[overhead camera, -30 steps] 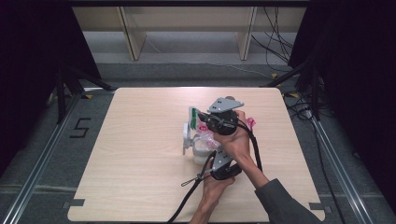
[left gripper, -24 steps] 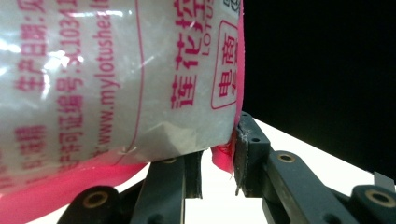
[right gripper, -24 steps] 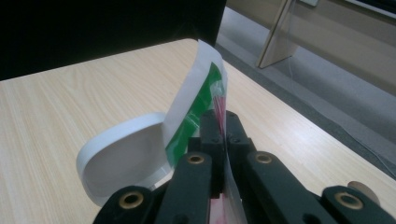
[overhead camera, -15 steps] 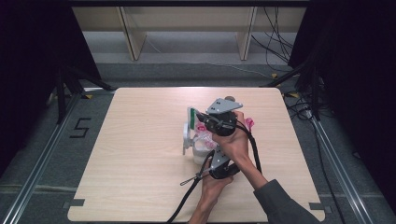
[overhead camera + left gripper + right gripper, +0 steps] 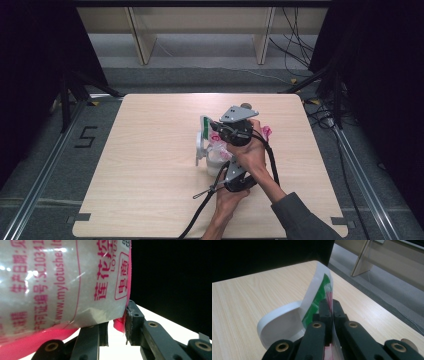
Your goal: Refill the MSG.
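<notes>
A clear bag [image 5: 216,152] with pink print stands at the table's middle, and its printed side [image 5: 57,282] looms close in the left gripper view. My right gripper [image 5: 218,135], the one with the grey plate, is shut on the bag's thin top edge [image 5: 329,293]. From the near side my left gripper [image 5: 222,167] holds the bag low down, its jaws closed on the pink bottom corner [image 5: 119,325]. Just left of the bag a white plastic holder [image 5: 200,150] with a green strip [image 5: 318,293] rises beside the right gripper [image 5: 329,303].
A small pink piece [image 5: 266,131] lies on the wooden table [image 5: 150,200] right of the hands. A small round thing [image 5: 246,106] sits behind the grey plate. Black cables trail toward the near edge. Dark floor, rails and shelf legs surround the table.
</notes>
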A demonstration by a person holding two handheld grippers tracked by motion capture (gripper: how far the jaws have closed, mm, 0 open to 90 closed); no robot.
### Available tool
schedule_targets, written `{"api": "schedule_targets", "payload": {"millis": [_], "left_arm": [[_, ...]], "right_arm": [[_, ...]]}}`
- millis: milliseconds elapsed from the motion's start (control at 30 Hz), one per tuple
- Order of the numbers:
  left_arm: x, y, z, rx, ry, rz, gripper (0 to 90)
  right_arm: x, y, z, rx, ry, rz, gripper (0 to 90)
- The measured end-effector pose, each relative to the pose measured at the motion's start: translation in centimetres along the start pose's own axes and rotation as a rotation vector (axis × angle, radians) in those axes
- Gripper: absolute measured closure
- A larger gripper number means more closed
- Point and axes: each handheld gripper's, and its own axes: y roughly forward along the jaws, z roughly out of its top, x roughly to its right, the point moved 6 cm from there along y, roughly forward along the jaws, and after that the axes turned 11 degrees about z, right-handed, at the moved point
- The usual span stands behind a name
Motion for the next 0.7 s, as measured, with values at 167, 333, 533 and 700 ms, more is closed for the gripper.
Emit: {"api": "schedule_targets", "payload": {"millis": [167,333,533,700], "left_arm": [[-0.2,0.0,0.1,0.004,0.003,0.002,74.8],[0.1,-0.1,0.1,0.007,-0.007,0.004,74.7],[0.2,0.0,0.0,0.012,-0.004,0.006,74.9],[-0.8,-0.4,-0.2,-0.042,0.1,0.033,75.2]], "right_arm": [[0.0,0.0,0.1,0.012,0.013,0.006,90.0],[-0.1,0.1,0.0,-0.001,0.005,0.004,90.0],[-0.3,-0.2,0.0,0.009,0.002,0.01,90.0],[-0.5,-0.6,0.2,0.042,0.007,0.008,90.0]]}}
